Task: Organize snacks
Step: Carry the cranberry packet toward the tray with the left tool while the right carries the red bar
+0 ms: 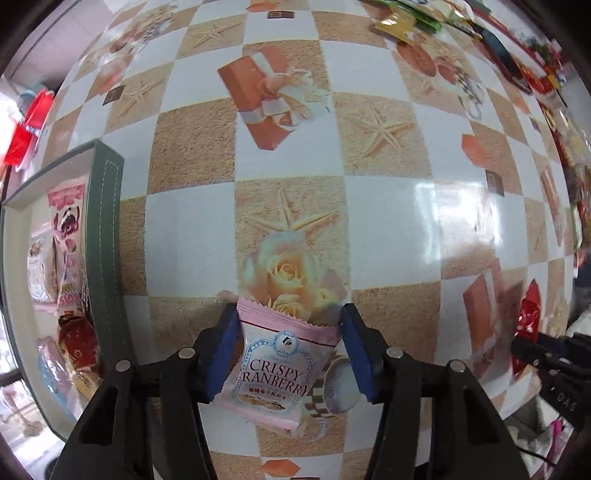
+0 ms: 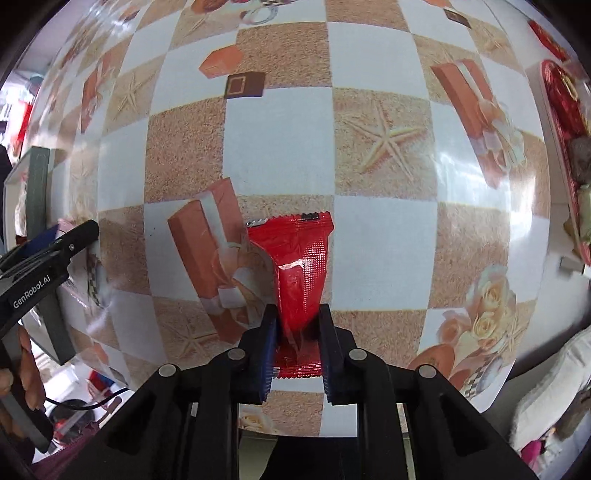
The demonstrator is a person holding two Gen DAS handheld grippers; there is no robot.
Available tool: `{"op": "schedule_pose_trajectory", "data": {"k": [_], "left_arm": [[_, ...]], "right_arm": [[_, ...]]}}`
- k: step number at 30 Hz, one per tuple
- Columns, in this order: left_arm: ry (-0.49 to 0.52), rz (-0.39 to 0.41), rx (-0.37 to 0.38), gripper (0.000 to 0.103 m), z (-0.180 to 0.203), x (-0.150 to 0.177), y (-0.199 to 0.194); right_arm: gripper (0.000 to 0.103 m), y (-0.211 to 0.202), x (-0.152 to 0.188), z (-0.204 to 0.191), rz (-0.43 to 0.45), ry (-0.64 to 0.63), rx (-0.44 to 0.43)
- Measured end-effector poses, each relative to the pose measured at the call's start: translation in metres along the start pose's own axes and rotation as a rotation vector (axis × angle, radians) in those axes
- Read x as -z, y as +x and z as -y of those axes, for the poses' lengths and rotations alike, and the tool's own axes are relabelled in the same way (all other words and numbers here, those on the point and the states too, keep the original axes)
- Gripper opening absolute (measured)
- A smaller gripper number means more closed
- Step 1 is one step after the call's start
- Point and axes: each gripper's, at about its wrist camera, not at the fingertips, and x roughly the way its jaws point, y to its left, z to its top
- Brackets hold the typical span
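Snacks in hand: a pink Crispy Cranberry packet (image 1: 275,363) and a red packet (image 2: 301,273), one in each gripper.
Left gripper (image 1: 290,350): pointing down at the table; its blue pads (image 1: 221,354) stand on either side of the pink packet, the left one against its edge, the right one at its upper corner; whether they press on it I cannot tell.
Right gripper (image 2: 298,349): jaws narrow, pads (image 2: 269,350) clamped on the lower part of the red packet, whose crimped top fans out above the fingers.
Table (image 1: 388,229): a glossy chequered cloth printed with starfish, roses and gift boxes lies beneath both packets.
Green box (image 1: 107,236): open, at the left edge of the left wrist view, just beside the left gripper; several packets already lie inside, pink ones and a red one among them.
Loose snacks (image 1: 406,22): a heap along the far right edge of the table, well apart from both grippers.
Red tray (image 2: 565,122): at the right edge of the right wrist view, with items on it too blurred to name.
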Motion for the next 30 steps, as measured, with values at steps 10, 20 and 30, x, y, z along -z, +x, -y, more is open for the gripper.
{"op": "schedule_pose_trajectory", "data": {"k": [10, 20, 30], "left_arm": [[0.02, 0.008, 0.018, 0.053, 0.003, 0.029, -0.025], [-0.098, 0.062, 0.035, 0.03, -0.036, 0.053, -0.056], [-0.076, -0.013, 0.055, 0.074, -0.035, 0.067, -0.035]], "right_arm": [[0.022, -0.022, 0.004, 0.016, 0.001, 0.02, -0.065], [0.022, -0.047, -0.014, -0.035, 0.049, -0.12, -0.028], [0.022, -0.057, -0.009, -0.058, 0.058, -0.207, 0.026]]}}
